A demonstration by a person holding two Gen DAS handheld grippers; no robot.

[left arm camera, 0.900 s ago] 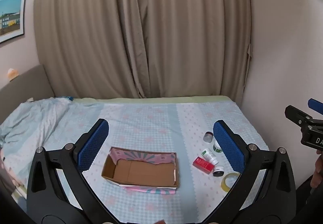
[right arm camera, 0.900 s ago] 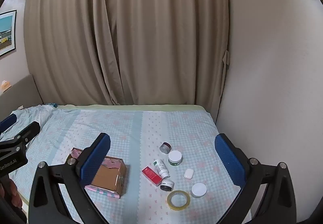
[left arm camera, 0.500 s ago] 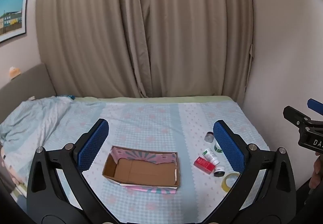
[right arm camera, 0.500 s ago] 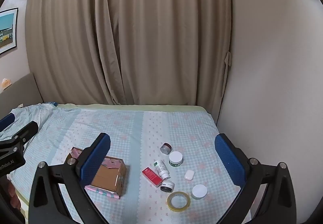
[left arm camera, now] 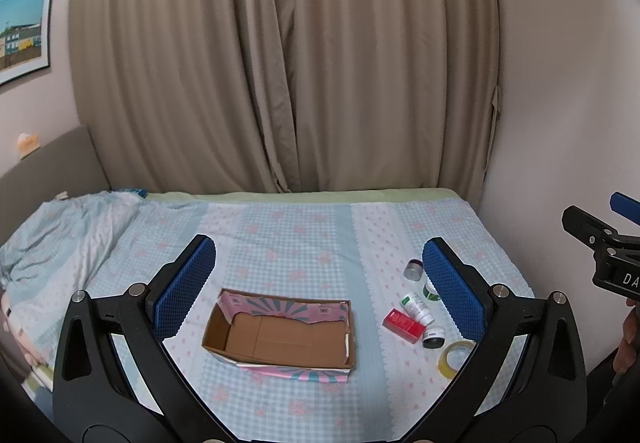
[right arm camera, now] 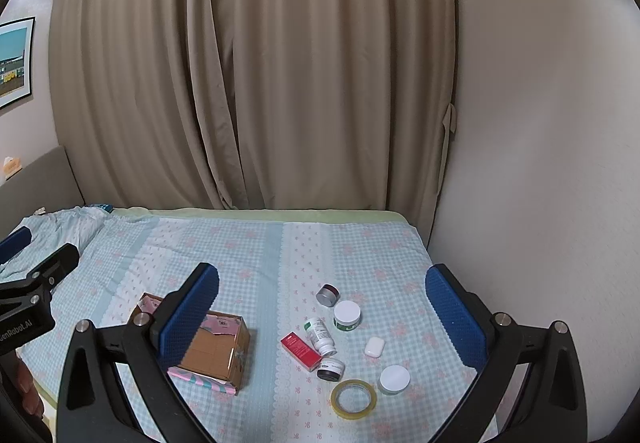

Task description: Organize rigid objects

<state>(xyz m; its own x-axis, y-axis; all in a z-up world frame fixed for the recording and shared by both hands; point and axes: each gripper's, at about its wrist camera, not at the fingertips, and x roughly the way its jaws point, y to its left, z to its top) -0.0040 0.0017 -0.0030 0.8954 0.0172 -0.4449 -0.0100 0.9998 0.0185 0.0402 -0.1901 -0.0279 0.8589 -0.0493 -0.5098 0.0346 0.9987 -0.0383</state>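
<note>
Both grippers, left gripper (left arm camera: 316,289) and right gripper (right arm camera: 322,313), hovering wide open, holding nothing; cardboard box (left arm camera: 280,335) lying empty, red box (right arm camera: 301,351) and tape roll (right arm camera: 354,398) nearby.

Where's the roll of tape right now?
In the right wrist view the tape lies flat on the bed, nearest the camera, just below the dark jar and left of a white-lidded jar.

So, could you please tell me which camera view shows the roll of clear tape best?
The right wrist view: the tape roll lies fully visible, flat on the bedsheet. In the left wrist view, the tape roll is partly hidden behind the left gripper's finger.
</note>
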